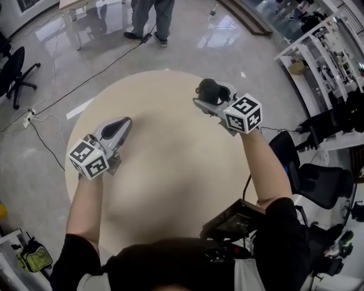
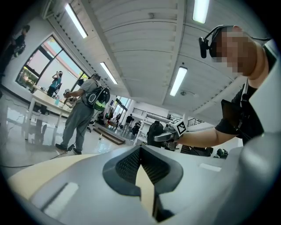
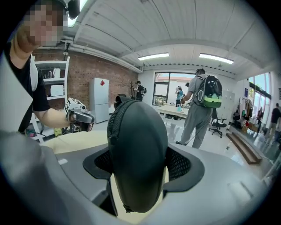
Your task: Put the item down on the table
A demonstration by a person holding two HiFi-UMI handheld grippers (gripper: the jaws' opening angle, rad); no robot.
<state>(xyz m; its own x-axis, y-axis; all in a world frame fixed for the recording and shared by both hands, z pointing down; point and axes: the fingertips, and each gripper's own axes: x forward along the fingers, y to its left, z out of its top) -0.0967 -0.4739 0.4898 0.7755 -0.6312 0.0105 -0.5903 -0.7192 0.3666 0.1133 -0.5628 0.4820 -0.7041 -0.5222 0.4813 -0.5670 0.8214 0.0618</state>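
Observation:
A dark oval zippered case (image 1: 207, 89) (image 3: 138, 154) is held over the far right part of the round beige table (image 1: 170, 170). My right gripper (image 1: 212, 96) (image 3: 139, 165) is shut on it, a pad against each flat side, and the zipper edge faces the camera. From the left gripper view the case (image 2: 154, 132) sits just above the tabletop; whether it touches I cannot tell. My left gripper (image 1: 121, 125) (image 2: 140, 151) rests low at the table's left side, its jaws together with nothing between them.
A person (image 1: 152, 17) stands on the shiny floor beyond the table, with a cable (image 1: 85, 79) trailing nearby. An office chair (image 1: 14, 68) stands at the left and another (image 1: 321, 185) at the right. Shelving (image 1: 318, 57) lines the far right.

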